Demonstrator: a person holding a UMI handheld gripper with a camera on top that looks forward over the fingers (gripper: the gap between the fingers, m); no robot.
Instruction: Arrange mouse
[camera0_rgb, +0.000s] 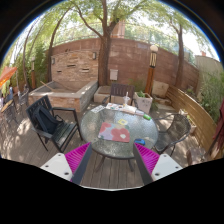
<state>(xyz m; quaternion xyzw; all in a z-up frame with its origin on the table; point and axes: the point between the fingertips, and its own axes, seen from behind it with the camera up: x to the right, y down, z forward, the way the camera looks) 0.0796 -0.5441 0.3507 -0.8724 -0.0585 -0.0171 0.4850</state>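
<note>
A dark patio chair (47, 120) stood to the left of the round glass tabletop (118, 128), close to its rim and turned toward it, with a stone-faced outdoor counter (66, 92) behind the chair, farther from the tabletop. The tabletop itself lay just ahead of the claw (112, 160), whose two fingers were spread well apart — nothing was held between them, and their magenta pads (77, 156) faced each other across an open gap over the wooden deck (110, 172). On the glass near its middle sat some small things, among them a reddish flat item (121, 133) and pale pieces beside it; a mouse could not be told apart among them, so its place stayed unclear. Beyond the tabletop stood a brick wall (120, 60) with a tree trunk (104, 50) rising before it, and planter boxes (140, 100) sat between wall and tabletop. To the right of the tabletop was another dark chair (178, 128) — behind it ran a wooden fence (195, 115).
</note>
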